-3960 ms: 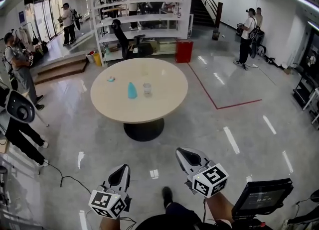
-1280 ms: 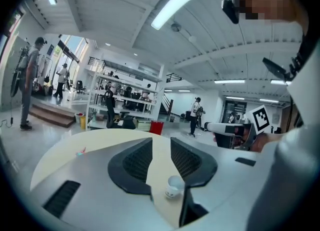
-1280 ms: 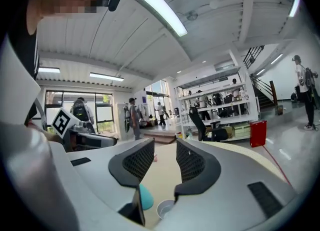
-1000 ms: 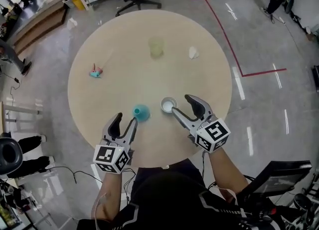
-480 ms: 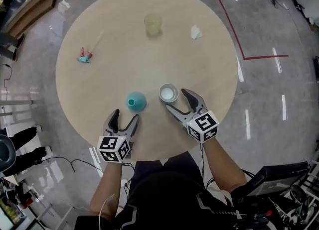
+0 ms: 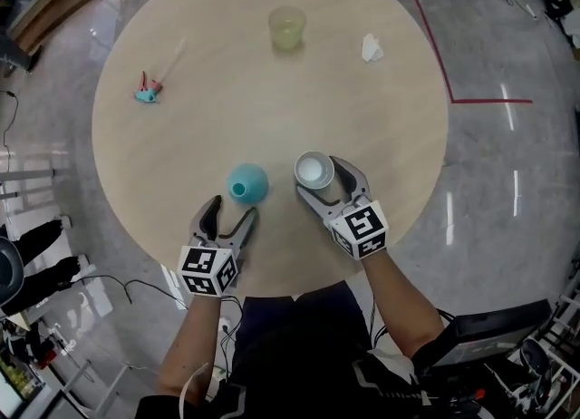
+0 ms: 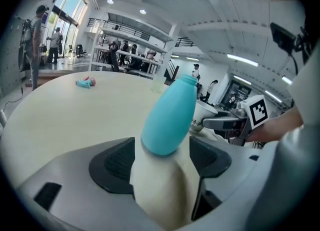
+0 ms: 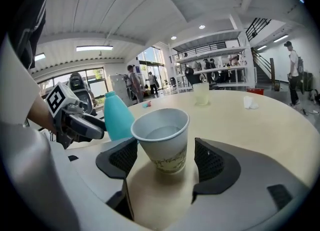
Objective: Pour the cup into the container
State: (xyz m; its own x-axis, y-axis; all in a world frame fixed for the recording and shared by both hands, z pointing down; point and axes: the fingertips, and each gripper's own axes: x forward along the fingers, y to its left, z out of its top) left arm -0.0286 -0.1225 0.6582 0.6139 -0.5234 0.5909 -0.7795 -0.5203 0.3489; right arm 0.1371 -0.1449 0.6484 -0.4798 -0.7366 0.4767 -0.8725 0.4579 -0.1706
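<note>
The cup (image 6: 314, 170) is white paper with a faint greenish print low on its side and holds clear liquid. It stands upright on the round surface (image 6: 227, 109) between the spread jaws of the right tool (image 6: 323, 180), whose pads are clear of it on both sides. The teal, narrow-necked bottle (image 6: 246, 181) stands just left of the cup, just ahead of the left tool (image 6: 229, 211), which is also spread wide and grips nothing. Half a second earlier the cup stood ahead of the right jaws, not between them. Both tools' jaws have just been opening. The cup's print is too small to read.
</note>
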